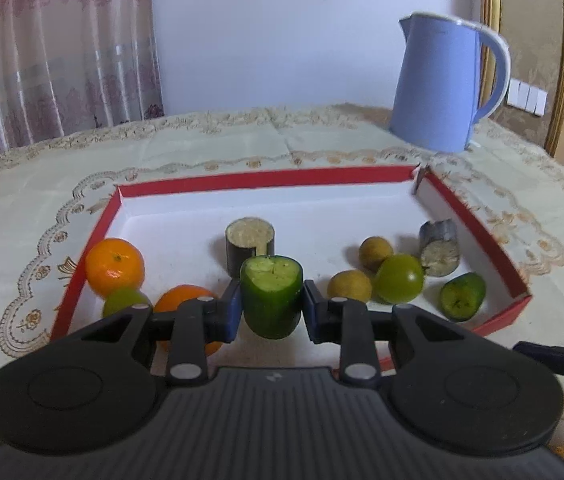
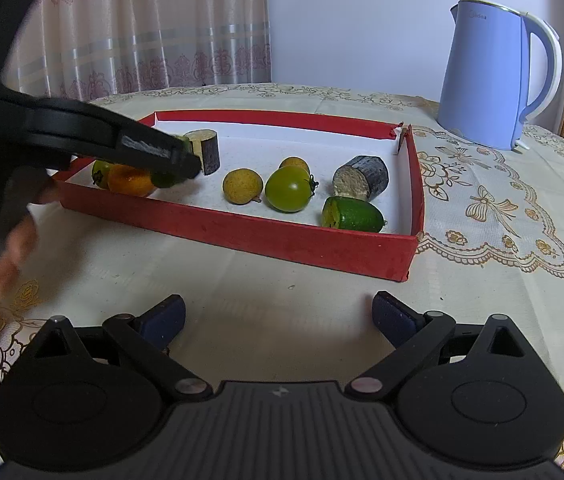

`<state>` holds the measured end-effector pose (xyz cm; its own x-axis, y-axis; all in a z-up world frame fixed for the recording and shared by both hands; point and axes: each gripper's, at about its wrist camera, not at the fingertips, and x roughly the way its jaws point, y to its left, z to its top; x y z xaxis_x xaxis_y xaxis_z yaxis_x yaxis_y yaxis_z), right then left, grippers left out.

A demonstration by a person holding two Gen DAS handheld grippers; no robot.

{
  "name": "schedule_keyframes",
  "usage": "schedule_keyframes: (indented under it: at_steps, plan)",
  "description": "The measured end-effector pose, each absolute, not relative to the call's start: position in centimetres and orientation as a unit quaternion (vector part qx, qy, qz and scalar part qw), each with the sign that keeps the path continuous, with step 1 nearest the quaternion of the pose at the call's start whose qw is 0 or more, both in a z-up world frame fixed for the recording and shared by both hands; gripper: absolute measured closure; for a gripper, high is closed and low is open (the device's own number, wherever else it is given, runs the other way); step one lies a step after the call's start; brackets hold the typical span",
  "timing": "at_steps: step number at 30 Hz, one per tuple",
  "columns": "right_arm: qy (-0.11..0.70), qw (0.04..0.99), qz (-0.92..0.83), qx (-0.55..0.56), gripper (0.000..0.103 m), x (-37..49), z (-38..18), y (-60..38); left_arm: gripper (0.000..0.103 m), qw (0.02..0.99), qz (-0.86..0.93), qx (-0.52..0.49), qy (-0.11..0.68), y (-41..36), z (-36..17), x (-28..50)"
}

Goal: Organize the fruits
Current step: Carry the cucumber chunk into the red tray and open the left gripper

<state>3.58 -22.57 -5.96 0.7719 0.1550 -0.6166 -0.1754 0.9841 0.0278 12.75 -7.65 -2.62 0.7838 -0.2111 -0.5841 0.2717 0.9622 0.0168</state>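
The left tongs (image 1: 272, 306) pinch a cut green fruit (image 1: 271, 296), one blue pad on each flank, cut face up, and hold it above the near part of the red tray (image 1: 266, 178) on the counter (image 2: 242, 292). The piece looks firm-skinned but moist at the cut, so I judge it light, fairly stiff, and liable to slip or bruise if squeezed hard; the waxy sides, taken across the widest part as now, seem the best hold, with the wet face left alone. The right tongs (image 2: 278, 320) hang spread and empty over the cloth in front of the tray, well apart from any fruit. In the tray lie two oranges (image 1: 114, 266) at the left with a small green fruit (image 1: 124, 300) between them, two dark-skinned stubs with pale fibrous ends (image 1: 249, 246), two yellowish round fruits (image 2: 242, 186), a green tomato (image 2: 288, 189) and another cut green half (image 2: 352, 214) near the right wall. The round ones will probably roll on the smooth white floor and should be gripped across the middle; the tomato looks taut and thin-skinned, so a gentle squeeze suits it. The stubs look hard and rough, easy to hold by their curved sides. A blue kettle (image 2: 490, 76) stands behind the tray, clear of the work.
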Motion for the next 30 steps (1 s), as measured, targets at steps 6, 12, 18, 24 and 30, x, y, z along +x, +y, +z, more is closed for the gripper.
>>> schedule_keyframes:
  at_steps: [6, 12, 18, 24, 30]
  plan:
    - [0.326, 0.941, 0.088, -0.016, 0.002, 3.6, -5.9, -22.6, 0.075, 0.943, -0.125, 0.061, 0.303, -8.4, -3.7, 13.6]
    - [0.326, 0.941, 0.088, -0.016, 0.002, 3.6, -5.9, -22.6, 0.075, 0.942, -0.124, 0.061, 0.307, -8.8, -4.2, 13.6]
    - [0.326, 0.941, 0.088, -0.016, 0.002, 3.6, -6.0, -22.6, 0.074, 0.941, -0.127, 0.054, 0.309, -8.6, -4.3, 13.8]
    - [0.326, 0.941, 0.088, -0.016, 0.002, 3.6, -6.0, -22.6, 0.072, 0.939, -0.128, 0.051, 0.315, -8.5, -4.2, 14.1]
    - [0.326, 0.941, 0.088, -0.016, 0.002, 3.6, -6.0, -22.5, 0.052, 0.938, -0.124, 0.065, 0.318, -8.9, -4.1, 13.6]
